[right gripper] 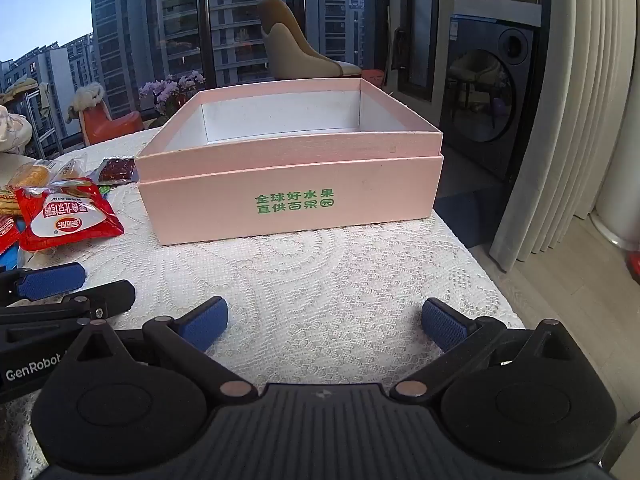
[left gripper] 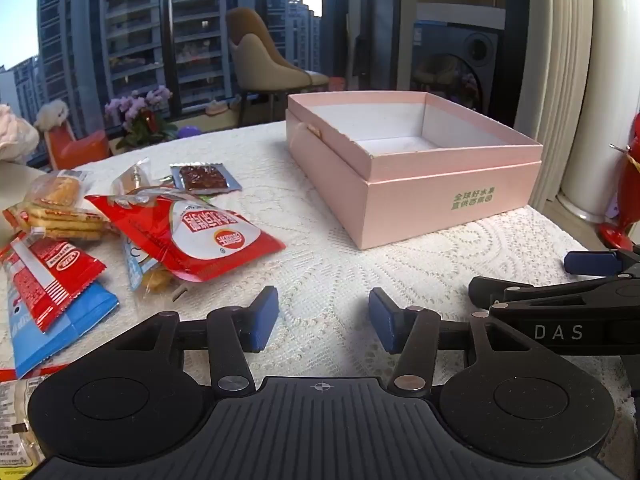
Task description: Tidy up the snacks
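Observation:
An open pink box (left gripper: 448, 196) with green lettering stands on the lace tablecloth; nothing shows inside it. It fills the middle of the right wrist view (right gripper: 288, 204). A pile of snack packets lies to its left: a red-and-white packet (left gripper: 188, 232) (right gripper: 68, 216), biscuit packs (left gripper: 56, 208), a small brown-filled packet (left gripper: 204, 178) (right gripper: 116, 170), red and blue packets (left gripper: 48, 292). My left gripper (left gripper: 324, 318) is open and empty, low over the cloth beside the pile. My right gripper (right gripper: 324, 322) is open and empty in front of the box.
The table's right edge (right gripper: 480, 256) drops to the floor by the curtains (right gripper: 576, 120). A red ornament (left gripper: 628, 184) stands at the far right. A chair (left gripper: 272, 64), flowers (left gripper: 140, 116) and windows lie behind the table.

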`<act>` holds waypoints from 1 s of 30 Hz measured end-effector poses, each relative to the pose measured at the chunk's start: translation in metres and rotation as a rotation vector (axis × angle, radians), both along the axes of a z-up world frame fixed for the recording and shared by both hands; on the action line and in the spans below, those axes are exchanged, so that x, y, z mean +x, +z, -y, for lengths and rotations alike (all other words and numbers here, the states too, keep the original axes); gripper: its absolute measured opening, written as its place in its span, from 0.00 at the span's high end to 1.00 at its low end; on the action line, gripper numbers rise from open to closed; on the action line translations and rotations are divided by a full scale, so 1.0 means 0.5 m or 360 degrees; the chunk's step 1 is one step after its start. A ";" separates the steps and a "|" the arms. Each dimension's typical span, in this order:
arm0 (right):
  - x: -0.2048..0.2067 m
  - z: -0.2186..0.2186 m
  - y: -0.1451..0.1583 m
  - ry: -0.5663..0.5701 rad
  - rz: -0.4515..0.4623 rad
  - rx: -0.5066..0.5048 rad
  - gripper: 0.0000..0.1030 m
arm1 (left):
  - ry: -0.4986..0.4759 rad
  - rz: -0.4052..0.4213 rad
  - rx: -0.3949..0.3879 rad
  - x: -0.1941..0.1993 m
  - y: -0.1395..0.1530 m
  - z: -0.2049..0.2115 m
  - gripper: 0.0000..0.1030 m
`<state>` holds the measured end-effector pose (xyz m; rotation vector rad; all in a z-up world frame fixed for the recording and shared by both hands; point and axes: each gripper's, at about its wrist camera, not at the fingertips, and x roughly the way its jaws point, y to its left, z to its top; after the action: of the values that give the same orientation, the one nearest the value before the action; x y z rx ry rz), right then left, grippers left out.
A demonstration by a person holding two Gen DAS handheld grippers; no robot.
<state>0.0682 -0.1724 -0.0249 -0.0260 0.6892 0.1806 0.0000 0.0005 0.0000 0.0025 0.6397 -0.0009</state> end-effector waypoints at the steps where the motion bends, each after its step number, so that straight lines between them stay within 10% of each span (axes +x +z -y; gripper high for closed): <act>1: -0.001 0.000 0.000 0.0000 0.0008 0.0004 0.00 | 0.0000 -0.0007 0.0040 0.000 -0.001 0.003 0.45; 30: -0.001 0.000 0.001 0.0000 -0.0001 0.0001 0.00 | 0.0000 -0.0002 0.0006 0.000 0.000 0.001 0.45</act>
<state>0.0675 -0.1724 -0.0244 -0.0252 0.6899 0.1807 -0.0001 -0.0001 0.0000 0.0065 0.6412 0.0003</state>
